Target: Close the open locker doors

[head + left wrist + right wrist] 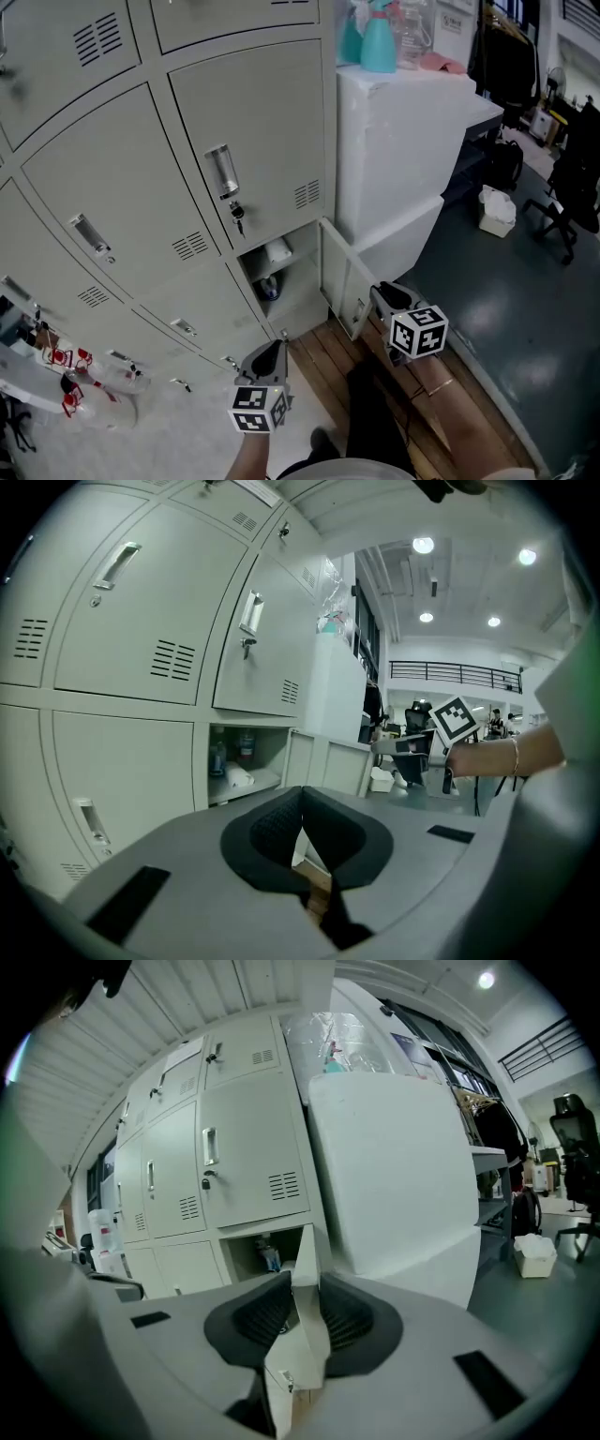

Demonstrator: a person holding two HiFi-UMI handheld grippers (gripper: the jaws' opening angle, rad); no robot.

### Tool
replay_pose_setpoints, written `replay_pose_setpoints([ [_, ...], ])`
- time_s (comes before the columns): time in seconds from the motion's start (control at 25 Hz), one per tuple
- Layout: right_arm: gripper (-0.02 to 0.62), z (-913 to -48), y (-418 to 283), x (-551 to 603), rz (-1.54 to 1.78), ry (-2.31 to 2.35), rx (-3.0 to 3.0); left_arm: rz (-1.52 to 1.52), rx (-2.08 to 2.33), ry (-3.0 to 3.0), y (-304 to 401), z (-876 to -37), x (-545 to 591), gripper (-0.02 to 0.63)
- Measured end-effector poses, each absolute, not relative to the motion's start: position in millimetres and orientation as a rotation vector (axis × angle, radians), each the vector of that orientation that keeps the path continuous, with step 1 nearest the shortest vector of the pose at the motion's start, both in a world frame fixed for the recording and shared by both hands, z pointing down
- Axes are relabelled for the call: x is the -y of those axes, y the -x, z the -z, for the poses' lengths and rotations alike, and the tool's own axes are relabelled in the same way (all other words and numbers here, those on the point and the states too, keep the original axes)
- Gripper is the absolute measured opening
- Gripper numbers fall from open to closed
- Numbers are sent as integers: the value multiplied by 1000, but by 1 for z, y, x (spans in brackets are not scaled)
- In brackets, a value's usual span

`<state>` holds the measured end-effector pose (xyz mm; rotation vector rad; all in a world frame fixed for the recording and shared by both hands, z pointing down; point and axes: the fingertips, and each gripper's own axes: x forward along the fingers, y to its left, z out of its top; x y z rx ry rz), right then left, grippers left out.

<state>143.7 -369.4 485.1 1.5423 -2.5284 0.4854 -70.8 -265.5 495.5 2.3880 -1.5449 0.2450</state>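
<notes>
The right gripper point(302, 1309) clamps the edge of the open bottom locker door point(338, 274), which is swung out toward the white cabinet point(394, 150), likely to swing it shut. The left gripper point(270, 357), closed and empty, waits nearby.

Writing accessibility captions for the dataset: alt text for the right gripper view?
The right hand-held gripper grips the edge of the open locker door, one pad on each side. Behind it the bottom compartment stands open, under closed grey lockers and beside a tall white unit.

Teal spray bottle point(379, 45) atop white cabinet point(394, 150), black office chair point(567, 202), white bin point(496, 212) nearby
</notes>
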Motion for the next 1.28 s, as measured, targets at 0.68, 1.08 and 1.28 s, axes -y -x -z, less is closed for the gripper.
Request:
replay_pose_setpoints([
  [0.68, 74, -499, -23, 338, -398, -1276, 2589, -221, 1751, -2255, 149, -489, 215, 20],
  [1.08, 74, -502, 27, 354, -351, -1122, 2633, -211, 1881, -2172, 180, -489, 222, 20],
  [1.28, 74, -501, 52, 363, -329, -1056, 2650, -205, 1924, -2142, 185, -486, 228, 20],
])
